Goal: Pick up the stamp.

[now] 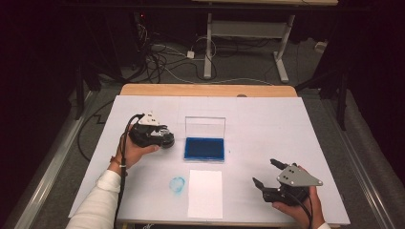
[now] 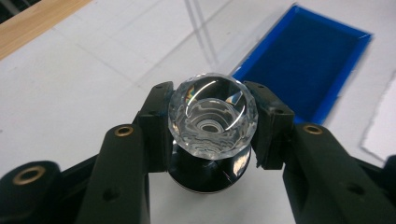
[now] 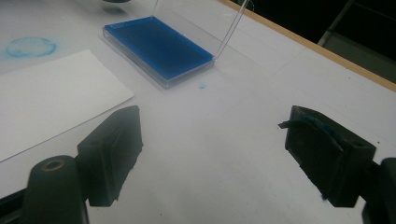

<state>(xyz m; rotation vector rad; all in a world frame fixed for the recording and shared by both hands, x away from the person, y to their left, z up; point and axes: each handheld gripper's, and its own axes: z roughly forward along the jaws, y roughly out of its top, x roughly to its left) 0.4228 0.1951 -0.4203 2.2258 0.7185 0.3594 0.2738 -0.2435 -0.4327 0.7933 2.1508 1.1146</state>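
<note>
The left claw (image 2: 212, 128) is pinching a stamp (image 2: 212, 122) by its clear faceted knob, one pad on each side; the dark round base shows below the knob, between the jaws. In the high view the left claw (image 1: 165, 138) holds it just left of the ink pad (image 1: 204, 148), an open case with blue ink in the tray and a clear lid (image 1: 205, 126) standing upright along its far edge. Whether the base touches the surface or hangs just above it I cannot tell.

The relation that matters: from the stamp, the pad lies to the right, close by, and level with it. The stamp's axis runs from knob to base, and it looks tilted rather than plumb, so it would likely need righting before the base can meet the ink flat. The left hand is far nearer the pad than the right.

Near of the pad lies a white paper sheet (image 1: 205, 193), and just left of that sheet a round blue smudge (image 1: 177, 184) marks the surface (image 1: 267, 119). The sheet probably takes the print after inking.

The right claw (image 1: 265, 172) rests near the right front corner, jaws spread wide with nothing between them, well apart from pad and sheet.

Nothing stands between stamp and pad. The upright lid guards only the far side, so it should not hinder an approach from the left.
</note>
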